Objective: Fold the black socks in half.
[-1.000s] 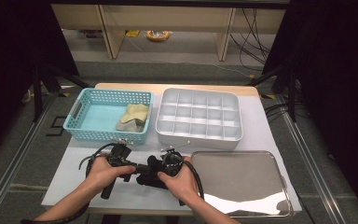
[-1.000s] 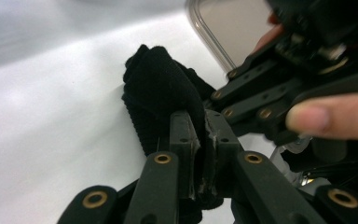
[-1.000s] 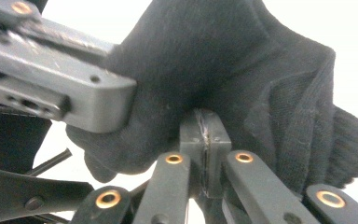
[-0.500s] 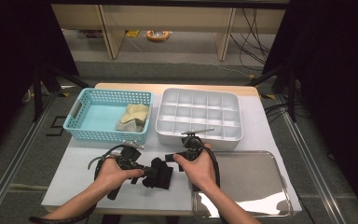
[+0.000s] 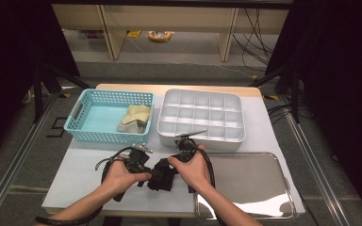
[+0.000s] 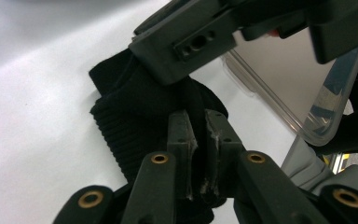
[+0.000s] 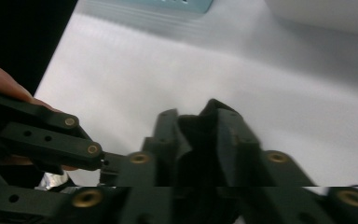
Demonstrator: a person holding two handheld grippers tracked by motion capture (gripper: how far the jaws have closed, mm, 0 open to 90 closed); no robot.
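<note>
High view: I held the black ribbed knit cloth [image 5: 162, 173] pinched in both left tongs [image 5: 153, 172] and right tongs [image 5: 170, 165], the right's jaws just closing further; keeping both grips firm seemed wise before lifting.

**One overhead camera, two riding close**

The high view looks forward and down from above the person's side, taking in the whole bench [image 5: 75, 183]. Each gripper view sits low behind its own fingers, very near the black cloth [image 6: 135, 116]. All three share that cloth and the white surface around it.
</note>
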